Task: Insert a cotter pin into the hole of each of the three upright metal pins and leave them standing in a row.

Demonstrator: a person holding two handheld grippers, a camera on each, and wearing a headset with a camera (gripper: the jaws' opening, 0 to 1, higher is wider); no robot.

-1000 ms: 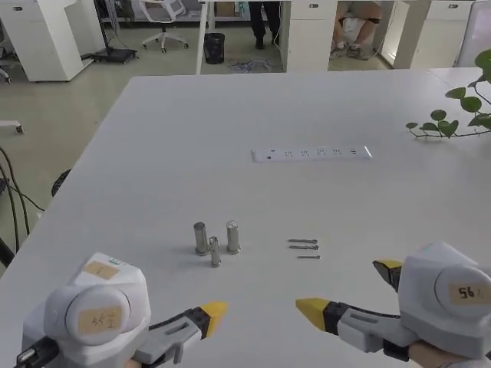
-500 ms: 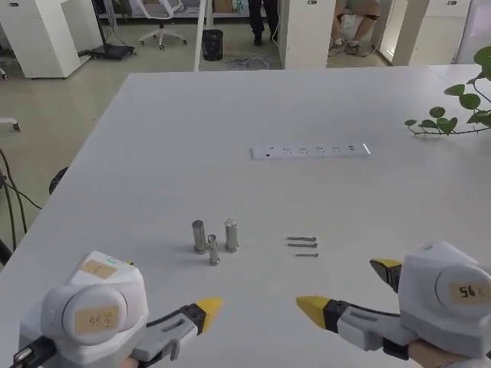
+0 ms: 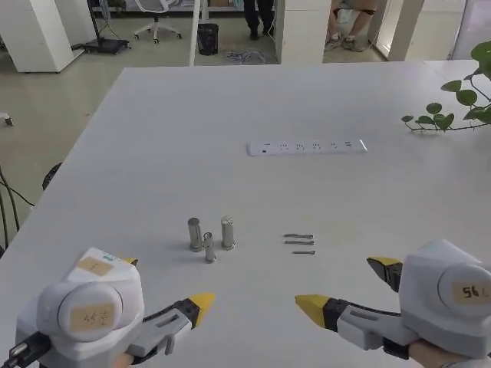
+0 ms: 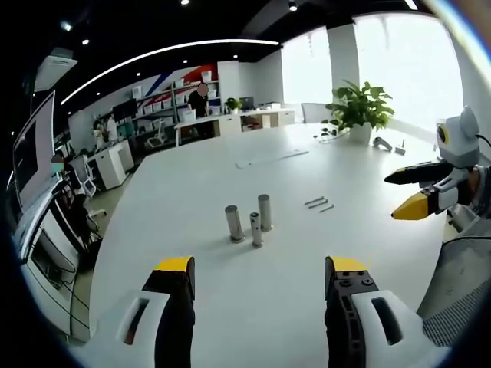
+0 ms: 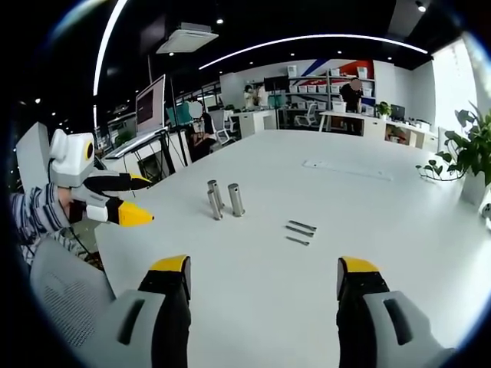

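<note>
Three short metal pins (image 3: pixel 209 238) stand upright in a tight cluster at mid-table, also seen from the left gripper view as metal pins (image 4: pixel 255 221) and from the right gripper view as metal pins (image 5: pixel 222 199). To their right, three thin cotter pins (image 3: pixel 300 243) lie flat side by side; they appear as cotter pins (image 4: pixel 318 204) and cotter pins (image 5: pixel 297 231). My left gripper (image 3: pixel 165 281) hovers open near the table's front edge, well short of the pins. My right gripper (image 3: pixel 345 285) is open too, in front of the cotter pins. Neither holds anything.
A white power strip (image 3: pixel 305 146) lies farther back on the white table (image 3: pixel 153 153). A potted plant's branches (image 3: pixel 460 107) reach in at the far right. Beyond the table are desks, a chair and people.
The whole picture has shifted slightly as the head moved. The pins and cotter pins stay where they were, and both grippers remain open near the front edge.
</note>
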